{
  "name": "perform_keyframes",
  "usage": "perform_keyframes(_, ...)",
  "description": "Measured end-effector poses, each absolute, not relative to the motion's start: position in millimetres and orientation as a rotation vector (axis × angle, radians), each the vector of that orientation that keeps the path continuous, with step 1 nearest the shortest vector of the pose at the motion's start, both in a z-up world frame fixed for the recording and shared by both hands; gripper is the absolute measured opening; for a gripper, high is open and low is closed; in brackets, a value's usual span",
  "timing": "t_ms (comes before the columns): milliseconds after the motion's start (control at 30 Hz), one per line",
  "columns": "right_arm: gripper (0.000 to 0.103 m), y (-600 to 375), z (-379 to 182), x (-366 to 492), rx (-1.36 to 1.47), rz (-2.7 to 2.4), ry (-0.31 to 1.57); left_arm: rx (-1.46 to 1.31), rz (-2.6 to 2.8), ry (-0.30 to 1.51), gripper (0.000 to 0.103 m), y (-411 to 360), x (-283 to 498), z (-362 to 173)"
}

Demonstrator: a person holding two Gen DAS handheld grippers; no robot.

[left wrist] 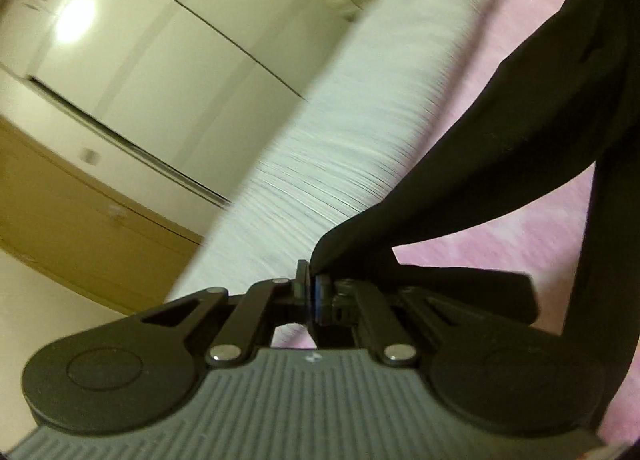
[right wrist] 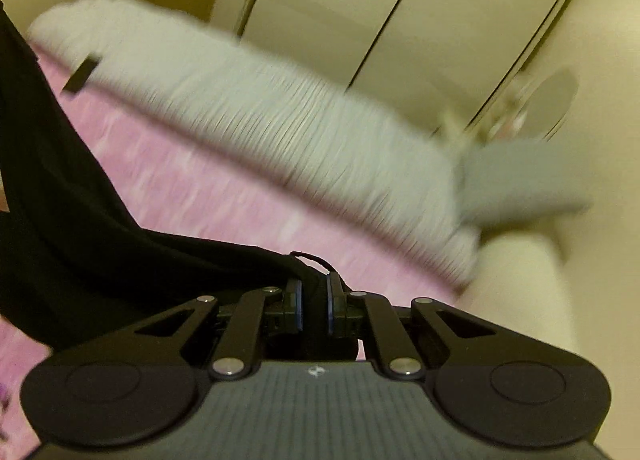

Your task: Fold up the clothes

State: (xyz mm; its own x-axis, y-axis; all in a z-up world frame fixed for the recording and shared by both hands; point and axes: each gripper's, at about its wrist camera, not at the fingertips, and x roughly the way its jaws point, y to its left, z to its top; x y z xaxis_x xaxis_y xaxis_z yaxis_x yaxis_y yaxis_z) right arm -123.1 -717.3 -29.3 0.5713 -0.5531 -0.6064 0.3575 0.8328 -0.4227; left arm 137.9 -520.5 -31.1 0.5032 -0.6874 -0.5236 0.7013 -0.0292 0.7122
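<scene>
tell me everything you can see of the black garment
The black garment is plain, matte, soft-looking fabric with no print visible. It is lifted off the pink bedcover, hanging in long draped folds. The left hand-held gripper is shut on one bunched edge; the right hand-held gripper pinches another edge, where a thin black loop or cord sticks up. Between the two it stretches and sags. Its overall shape and type cannot be told; both views are motion-blurred.

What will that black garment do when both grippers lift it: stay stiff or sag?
Probably sag: the black garment already drapes in soft folds from where the left gripper pinches it. It looks thin and light, since a small pinch in the right gripper holds it. It may swing over the pink bedspread.
</scene>
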Motion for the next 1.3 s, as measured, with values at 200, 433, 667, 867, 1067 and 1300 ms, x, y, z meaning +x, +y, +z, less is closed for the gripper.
perform_keyframes(200,0.007,-690.4,29.2,-154.8,-0.446,-0.662,0.584,1.056,-1.075,-0.087,0.001,-472.2,96.6,16.6)
perform_keyframes(433,0.008,-680.2,-91.0,-225.5,-0.354,-0.71,0.738,1.125,-1.289,0.157,0.001,-397.9,-20.1,-92.5)
perform_keyframes(667,0.009,-669.2,-255.3,-289.4,-0.166,-0.824,1.176,1.311,-1.567,0.641,0.002,-332.7,-129.6,-277.1)
perform_keyframes(867,0.032,-615.3,-271.8,-307.8,-0.138,-0.796,1.205,1.343,-1.557,0.717,0.004,-310.0,-129.5,-320.4)
perform_keyframes(1067,0.039,-607.1,-269.0,-287.0,-0.02,-0.715,1.108,1.232,-1.423,0.729,0.023,-317.5,-79.7,-293.3)
perform_keyframes(1300,0.043,-554.0,-283.9,-218.5,0.064,-0.529,1.075,1.185,-1.358,0.766,0.031,-290.9,-37.4,-271.3)
